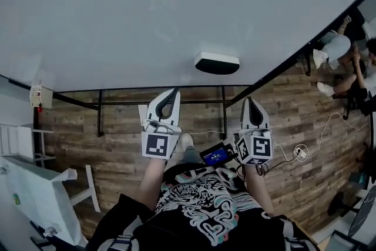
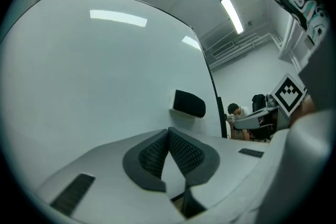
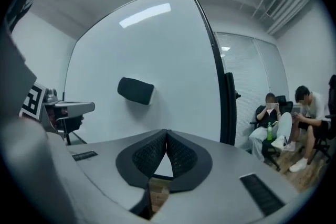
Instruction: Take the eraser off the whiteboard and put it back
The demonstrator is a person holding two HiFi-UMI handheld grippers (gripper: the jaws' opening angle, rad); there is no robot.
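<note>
Big whiteboard (image 1: 147, 9) over a wood-plank floor (image 1: 117, 132), with people (image 1: 343, 59) sitting off to the right. Both hands are held out level at the board, left gripper (image 1: 174, 91) and right gripper (image 1: 249, 100) each pinched closed on nothing. The eraser (image 1: 217, 63) is stuck on the board just past the tips.

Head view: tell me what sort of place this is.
Probably an office or meeting room. A large whiteboard on a black frame has an eraser stuck to it, the floor is wood plank, and people sit on chairs off to the side.
</note>
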